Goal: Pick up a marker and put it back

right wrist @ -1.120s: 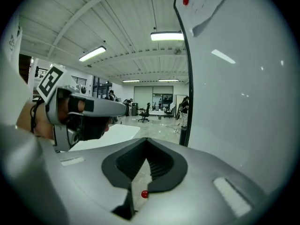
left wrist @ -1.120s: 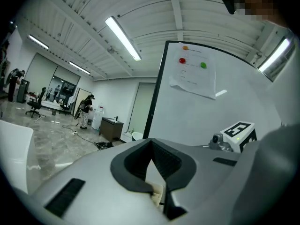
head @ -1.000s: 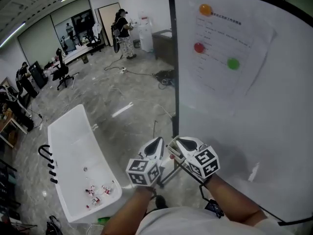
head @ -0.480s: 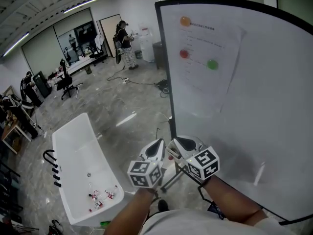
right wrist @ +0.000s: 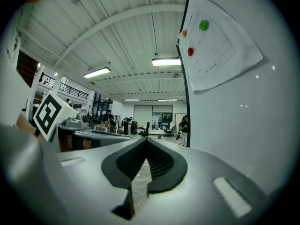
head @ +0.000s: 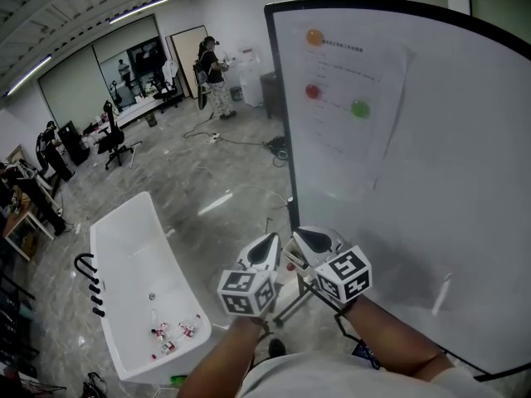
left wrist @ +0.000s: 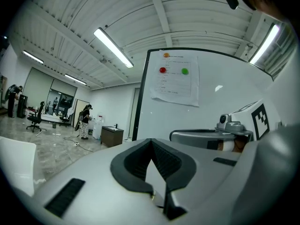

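A large open workroom seen from above. The floor [head: 207, 164] is glossy grey stone under a white ribbed ceiling with long strip lights [head: 137, 10]. A tall black-framed whiteboard [head: 465, 222] fills the right side; a sheet of paper [head: 357, 131] hangs on it under orange [head: 314, 36], red [head: 313, 91] and green [head: 360, 109] round magnets. A white freestanding bathtub [head: 124, 247] stands at lower left, black fittings [head: 87, 284] beside it. Far back are office chairs [head: 112, 139], desks, a dark cabinet [head: 272, 81], floor cables [head: 224, 127] and a standing person [head: 211, 69] near a doorway.
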{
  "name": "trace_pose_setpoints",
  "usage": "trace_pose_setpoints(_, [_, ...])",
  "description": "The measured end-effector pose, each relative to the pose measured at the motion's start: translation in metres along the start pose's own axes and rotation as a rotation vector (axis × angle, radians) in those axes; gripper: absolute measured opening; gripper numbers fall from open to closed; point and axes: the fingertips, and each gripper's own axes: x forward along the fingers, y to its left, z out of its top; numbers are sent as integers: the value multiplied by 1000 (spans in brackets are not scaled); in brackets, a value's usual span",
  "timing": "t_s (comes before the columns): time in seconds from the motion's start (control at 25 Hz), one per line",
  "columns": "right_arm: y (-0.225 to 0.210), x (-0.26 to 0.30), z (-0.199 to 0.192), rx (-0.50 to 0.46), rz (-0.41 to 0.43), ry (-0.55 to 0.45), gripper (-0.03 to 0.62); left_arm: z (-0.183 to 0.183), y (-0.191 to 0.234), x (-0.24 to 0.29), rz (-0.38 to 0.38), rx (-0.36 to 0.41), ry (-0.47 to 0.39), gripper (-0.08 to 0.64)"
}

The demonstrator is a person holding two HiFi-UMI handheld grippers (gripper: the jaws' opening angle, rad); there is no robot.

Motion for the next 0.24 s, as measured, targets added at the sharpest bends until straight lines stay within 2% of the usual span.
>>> trace_pose_setpoints(0.24, [-5,1,0,16,-6,-1,2,4,-3,3,-12,7,-4,2])
